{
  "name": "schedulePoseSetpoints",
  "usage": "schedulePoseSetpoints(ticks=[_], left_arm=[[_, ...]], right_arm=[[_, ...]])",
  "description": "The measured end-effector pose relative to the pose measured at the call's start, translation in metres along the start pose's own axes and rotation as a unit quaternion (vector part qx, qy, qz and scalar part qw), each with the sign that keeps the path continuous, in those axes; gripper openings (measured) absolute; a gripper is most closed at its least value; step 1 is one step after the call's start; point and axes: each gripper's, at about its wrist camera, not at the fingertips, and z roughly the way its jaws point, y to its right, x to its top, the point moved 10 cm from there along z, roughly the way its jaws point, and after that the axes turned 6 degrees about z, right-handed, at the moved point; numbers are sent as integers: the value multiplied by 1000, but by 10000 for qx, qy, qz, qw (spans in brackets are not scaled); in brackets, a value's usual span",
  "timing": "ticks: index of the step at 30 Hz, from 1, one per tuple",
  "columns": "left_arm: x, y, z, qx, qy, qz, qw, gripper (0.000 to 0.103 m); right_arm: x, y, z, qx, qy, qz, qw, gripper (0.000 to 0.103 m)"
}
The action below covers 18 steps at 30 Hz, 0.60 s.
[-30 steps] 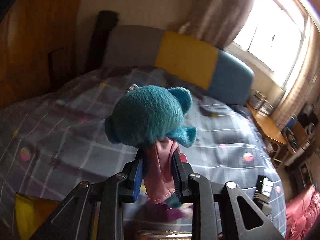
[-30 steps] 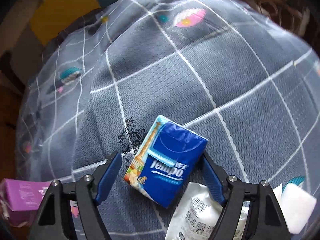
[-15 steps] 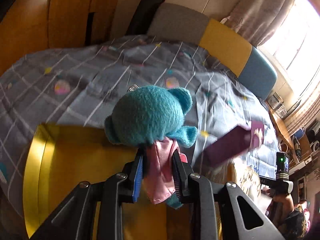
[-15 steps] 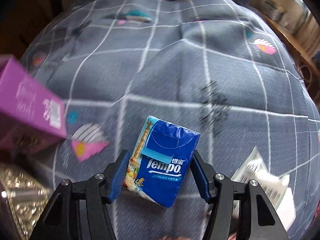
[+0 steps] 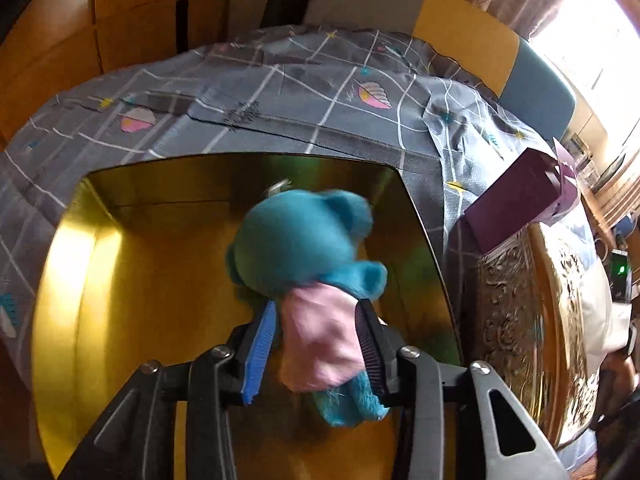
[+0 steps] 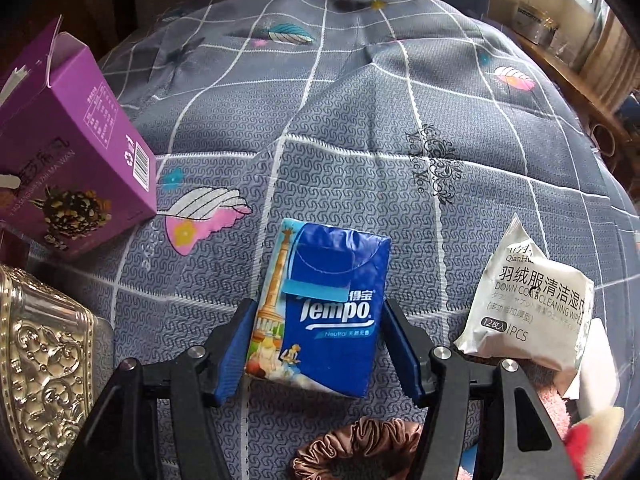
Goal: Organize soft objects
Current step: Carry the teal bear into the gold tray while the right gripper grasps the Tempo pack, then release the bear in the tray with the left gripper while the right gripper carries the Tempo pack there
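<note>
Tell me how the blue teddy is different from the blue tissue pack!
The teddy is fuzzy and rounded with a pink cloth; the tissue pack is smooth, flat and printed. The teddy hangs over the yellow box, and the left gripper jaws have just been opening around it; the tissue pack sits squeezed between the right gripper jaws above the bed cover. Both are blue and soft.

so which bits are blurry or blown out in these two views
Left wrist view: the teal plush toy is motion-smeared, the window blown out, and glare streaks the yellow box. Right wrist view: sharp, the tissue pack print legible; fisheye bulges the bedspread.
</note>
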Motion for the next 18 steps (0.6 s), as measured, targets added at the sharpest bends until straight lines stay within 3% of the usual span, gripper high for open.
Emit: schedulePoseSetpoints(ticks=[3, 10, 18], left_arm=[[-4, -1, -15, 75, 191, 74, 9998, 42], [-14, 2, -38, -24, 389, 109, 9992, 42], [-24, 14, -62, -71, 613, 251, 9978, 42]], right_arm=[[7, 2, 0, 8, -42, 117, 9999, 54], [11, 15, -16, 88, -92, 370, 9992, 53], [30, 12, -53, 33, 216, 149, 9997, 53]])
